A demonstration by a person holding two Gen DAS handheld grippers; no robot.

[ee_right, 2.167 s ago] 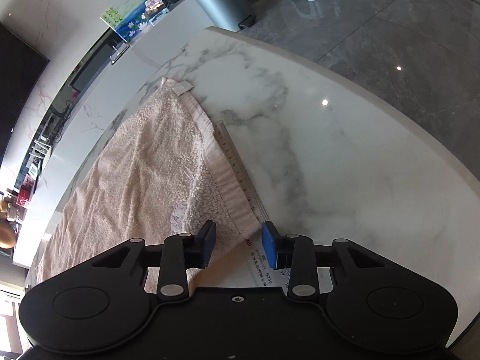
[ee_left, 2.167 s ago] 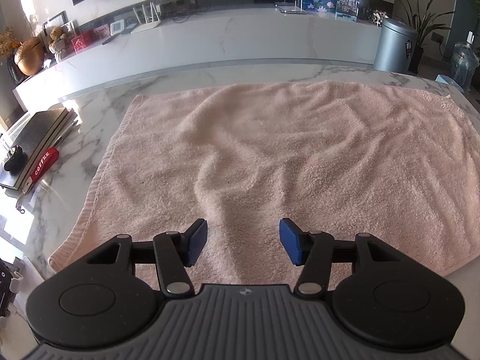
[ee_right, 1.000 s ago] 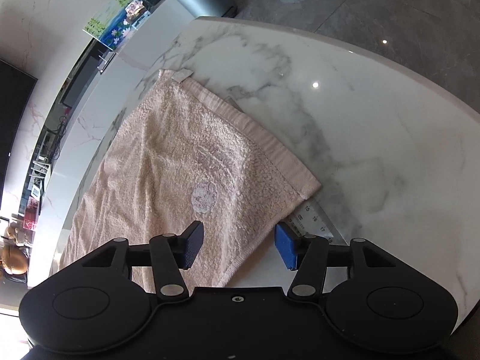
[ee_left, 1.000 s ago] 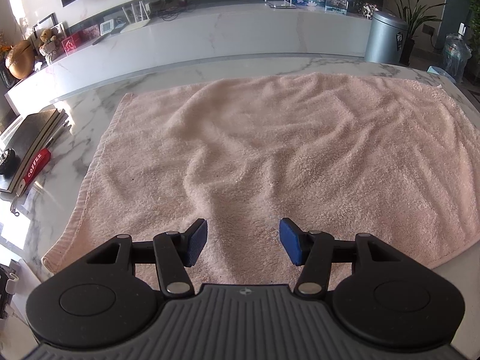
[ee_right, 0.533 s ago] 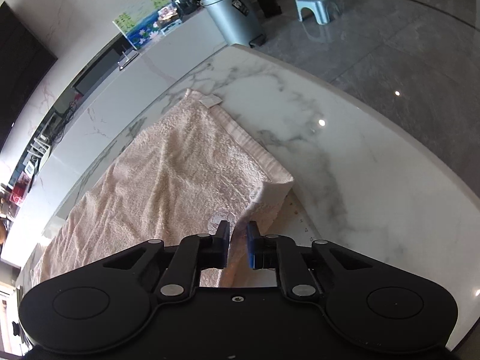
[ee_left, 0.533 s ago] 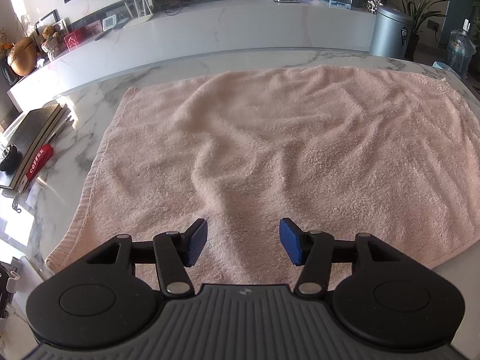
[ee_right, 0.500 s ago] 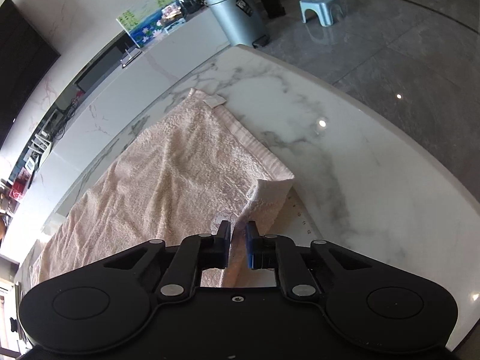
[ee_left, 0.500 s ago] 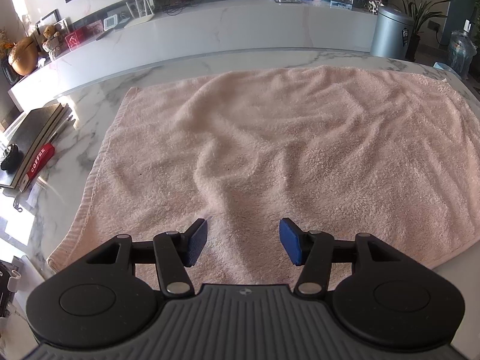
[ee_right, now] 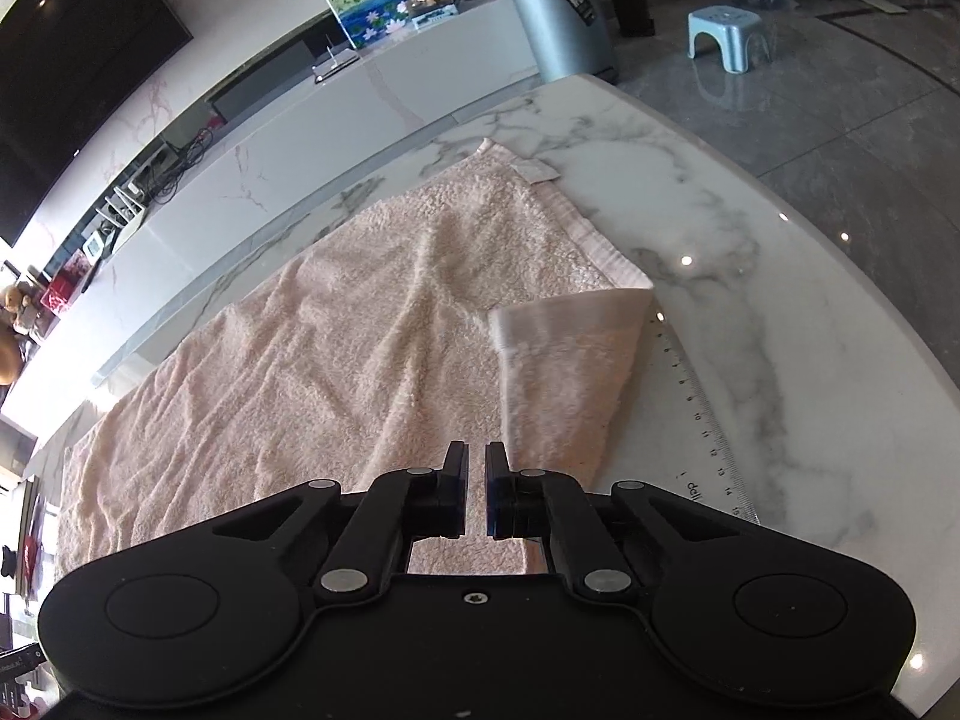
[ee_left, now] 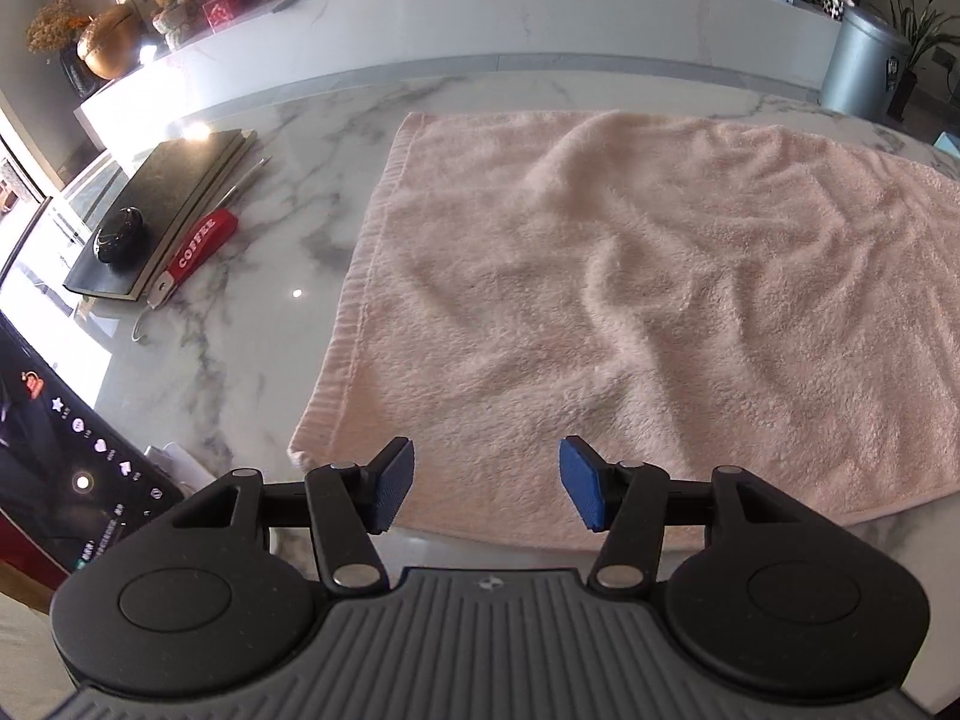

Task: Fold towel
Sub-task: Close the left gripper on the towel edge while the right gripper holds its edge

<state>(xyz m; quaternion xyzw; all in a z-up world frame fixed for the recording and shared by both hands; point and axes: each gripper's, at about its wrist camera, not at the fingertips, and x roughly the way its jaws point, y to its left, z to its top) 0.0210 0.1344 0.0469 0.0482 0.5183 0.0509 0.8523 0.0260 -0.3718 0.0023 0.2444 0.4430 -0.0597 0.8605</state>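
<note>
A pink towel (ee_left: 630,300) lies spread and rumpled on the white marble table (ee_left: 258,276). My left gripper (ee_left: 486,483) is open and empty, over the towel's near edge close to its near left corner. In the right wrist view my right gripper (ee_right: 475,483) is shut on the towel's near right corner. That corner is lifted and turned over onto the towel (ee_right: 360,348), so a folded flap (ee_right: 570,360) shows its pale underside.
A dark book (ee_left: 162,204) with a black object on it and a red "COFFEE" item (ee_left: 201,243) lie at the table's left. A clear ruler (ee_right: 708,426) lies right of the flap. A grey bin (ee_right: 561,12) and a blue stool (ee_right: 726,36) stand on the floor beyond.
My right gripper closed on the towel's near right corner and has lifted and turned it further over. My left gripper moved left toward the near left corner, still open.
</note>
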